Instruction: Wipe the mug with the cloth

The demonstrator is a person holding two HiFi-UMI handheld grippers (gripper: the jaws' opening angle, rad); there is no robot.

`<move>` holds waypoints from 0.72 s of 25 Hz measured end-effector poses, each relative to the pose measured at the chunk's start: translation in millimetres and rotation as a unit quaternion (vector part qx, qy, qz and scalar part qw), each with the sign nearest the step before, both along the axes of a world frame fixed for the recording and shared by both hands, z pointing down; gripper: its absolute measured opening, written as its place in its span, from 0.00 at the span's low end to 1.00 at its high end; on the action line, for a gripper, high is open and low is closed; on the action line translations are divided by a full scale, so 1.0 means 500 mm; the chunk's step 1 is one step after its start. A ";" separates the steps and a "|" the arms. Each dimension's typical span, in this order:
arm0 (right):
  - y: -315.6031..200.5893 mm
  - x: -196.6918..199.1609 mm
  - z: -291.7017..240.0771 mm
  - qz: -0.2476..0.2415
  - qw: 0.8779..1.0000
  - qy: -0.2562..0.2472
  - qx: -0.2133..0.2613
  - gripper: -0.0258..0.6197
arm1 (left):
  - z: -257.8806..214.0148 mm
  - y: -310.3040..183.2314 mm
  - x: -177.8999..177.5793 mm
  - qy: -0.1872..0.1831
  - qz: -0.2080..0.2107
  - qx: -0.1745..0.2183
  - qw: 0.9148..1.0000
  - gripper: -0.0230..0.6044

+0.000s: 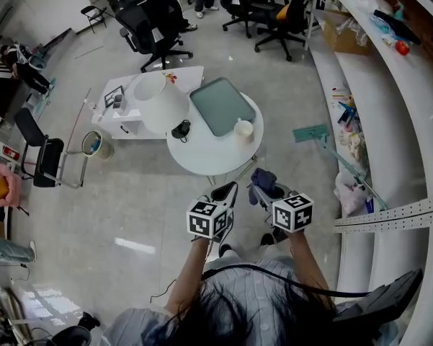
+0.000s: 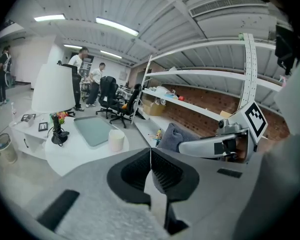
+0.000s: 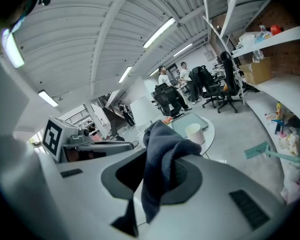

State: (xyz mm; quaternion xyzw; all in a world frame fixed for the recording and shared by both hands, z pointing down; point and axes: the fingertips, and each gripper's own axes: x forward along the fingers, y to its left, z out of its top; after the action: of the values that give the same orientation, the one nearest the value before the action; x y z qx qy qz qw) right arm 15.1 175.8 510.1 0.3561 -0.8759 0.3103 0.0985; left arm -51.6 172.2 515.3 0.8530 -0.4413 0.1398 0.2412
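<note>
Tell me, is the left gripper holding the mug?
No, the left gripper is shut and empty; the mug stands on the round table.

right claw (image 3: 155, 153) tips under cloth (image 3: 159, 184), shelf clutter (image 1: 349, 134) indistinct

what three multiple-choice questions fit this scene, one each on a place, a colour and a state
1. Where is the mug?
A) on the floor
B) on the round table, beside the tray
C) on the wall shelf

2. What colour is the cloth?
A) dark blue-grey
B) bright yellow
C) red

3. How are the left gripper's jaws?
A) shut on the mug
B) wide apart
C) shut with nothing between them

Answers:
1 B, it stands on the tabletop by the tray.
2 A, the cloth in the right gripper is dark blue-grey.
3 C, its view shows the pads together, empty.
</note>
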 end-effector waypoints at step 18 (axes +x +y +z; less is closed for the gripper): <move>-0.024 0.092 0.053 -0.073 0.997 -0.009 -0.028 0.16 | 0.036 -0.005 0.117 -0.022 -0.036 -0.018 0.999 0.07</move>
State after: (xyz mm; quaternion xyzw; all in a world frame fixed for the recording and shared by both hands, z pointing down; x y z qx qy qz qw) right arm 61.2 163.6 536.4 0.2858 -0.8915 0.3297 0.1222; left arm 6.7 169.8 533.6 0.8288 -0.4743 0.1578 0.2514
